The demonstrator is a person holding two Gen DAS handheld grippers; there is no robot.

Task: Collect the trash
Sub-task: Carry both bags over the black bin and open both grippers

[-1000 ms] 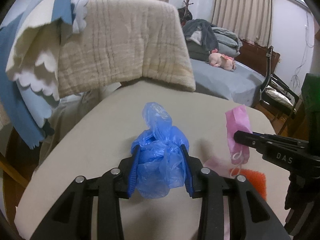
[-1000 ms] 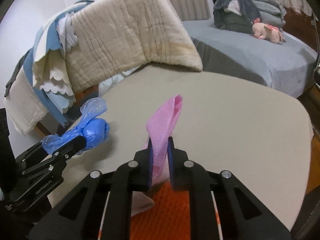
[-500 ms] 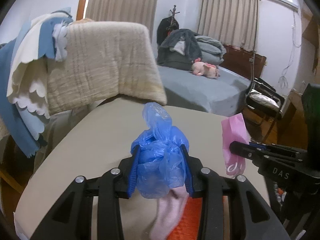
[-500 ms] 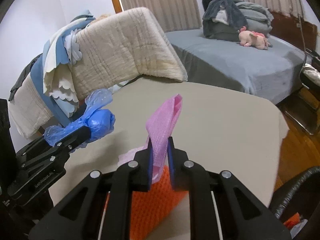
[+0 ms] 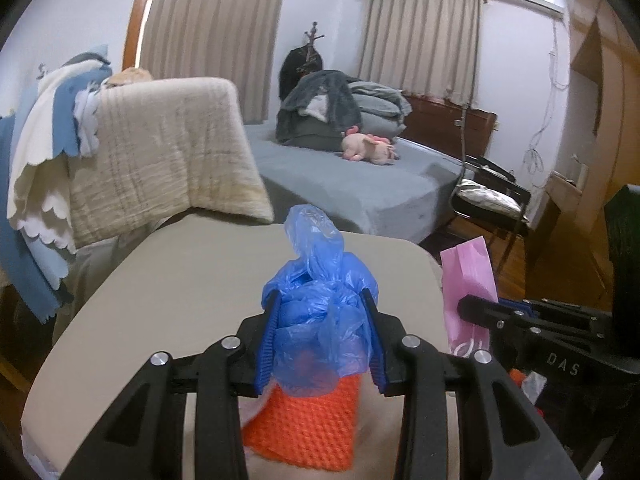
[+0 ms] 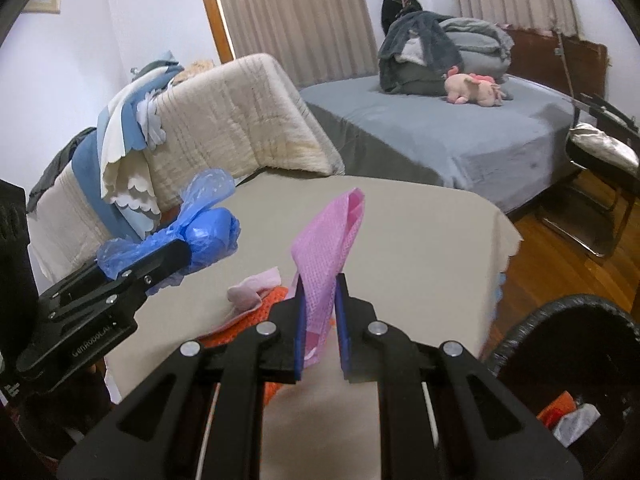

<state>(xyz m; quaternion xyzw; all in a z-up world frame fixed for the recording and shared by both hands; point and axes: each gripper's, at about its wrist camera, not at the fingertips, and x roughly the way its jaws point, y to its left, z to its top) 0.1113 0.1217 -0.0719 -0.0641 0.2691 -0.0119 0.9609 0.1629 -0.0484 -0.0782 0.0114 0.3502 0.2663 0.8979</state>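
Black-lined bin (image 6: 568, 344) at the near right corner of the beige table (image 6: 420, 232), off its edge on the floor side. Inside: orange scrap and a pale crumpled piece; rest too dark to read.

Left gripper (image 5: 320, 332) clenched on a wadded blue plastic bag (image 5: 320, 304), held above the table. Right gripper (image 6: 320, 312) pinched tight on a pink mesh bag (image 6: 328, 240), its free end sticking up past the tips.

Vs a second ago: both loads unchanged in the jaws, both grippers up and pulled back toward the table's near edge. Orange knit cloth (image 5: 308, 420), previously off to the side, now sits directly under the left gripper; a pink sock-like cloth (image 6: 254, 290) lies on it. Bin was not in the right view before, now is.

Beyond the table: beige quilt (image 5: 160, 152) draped on a rack with blue-white fabric, grey bed (image 5: 360, 184) with pink plush (image 5: 370, 148) and piled bedding, curtains, wood floor.
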